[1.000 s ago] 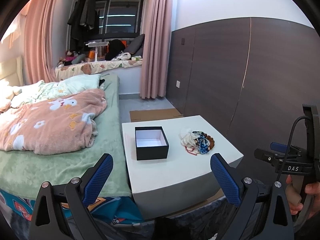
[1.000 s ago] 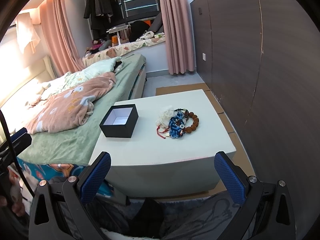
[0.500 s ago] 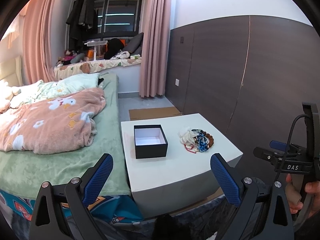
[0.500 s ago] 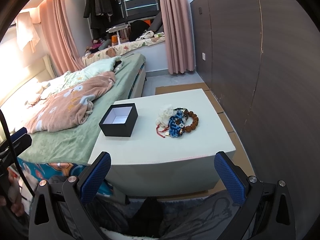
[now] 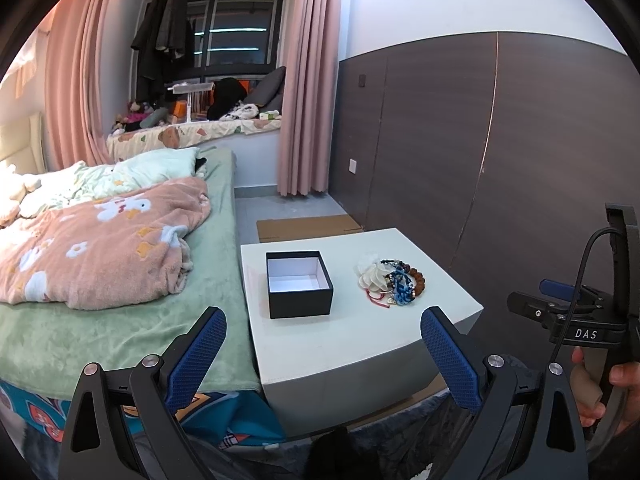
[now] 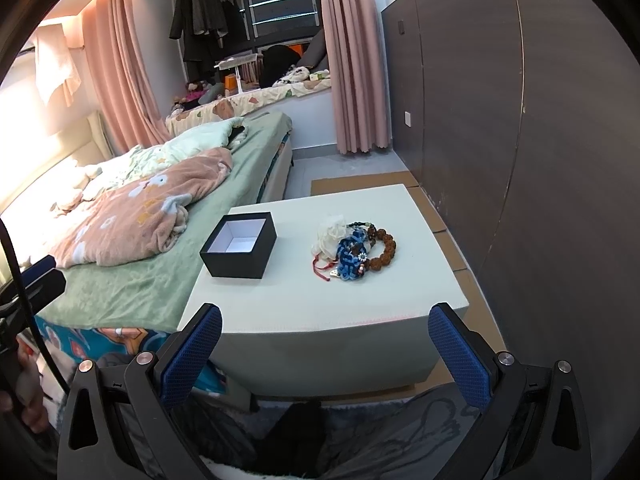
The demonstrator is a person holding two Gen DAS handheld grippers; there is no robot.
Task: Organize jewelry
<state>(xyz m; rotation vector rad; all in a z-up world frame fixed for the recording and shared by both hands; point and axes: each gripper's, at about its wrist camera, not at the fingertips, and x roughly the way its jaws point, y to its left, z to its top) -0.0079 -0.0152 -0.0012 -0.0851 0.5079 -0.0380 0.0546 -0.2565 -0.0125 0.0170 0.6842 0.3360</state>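
A black open box (image 5: 298, 283) with a white, empty inside stands on the left part of a white table (image 5: 352, 340). It also shows in the right wrist view (image 6: 240, 249). To its right lies a pile of jewelry (image 5: 390, 282): a brown bead bracelet (image 6: 382, 250), a blue woven piece (image 6: 350, 258), a white shell-like piece (image 6: 329, 237) and a red cord. My left gripper (image 5: 322, 356) is open and empty, held short of the table's near edge. My right gripper (image 6: 325, 354) is open and empty, also short of the table.
A bed (image 5: 100, 264) with a green sheet and pink blanket lies against the table's left side. A dark panelled wall (image 6: 520, 160) runs along the right. Flat cardboard (image 5: 308, 226) lies on the floor behind the table. The right gripper's body shows in the left wrist view (image 5: 576, 320).
Both views have shifted only slightly; the table sits a little higher in the left wrist view. The box and jewelry have not moved. Both grippers stay open.
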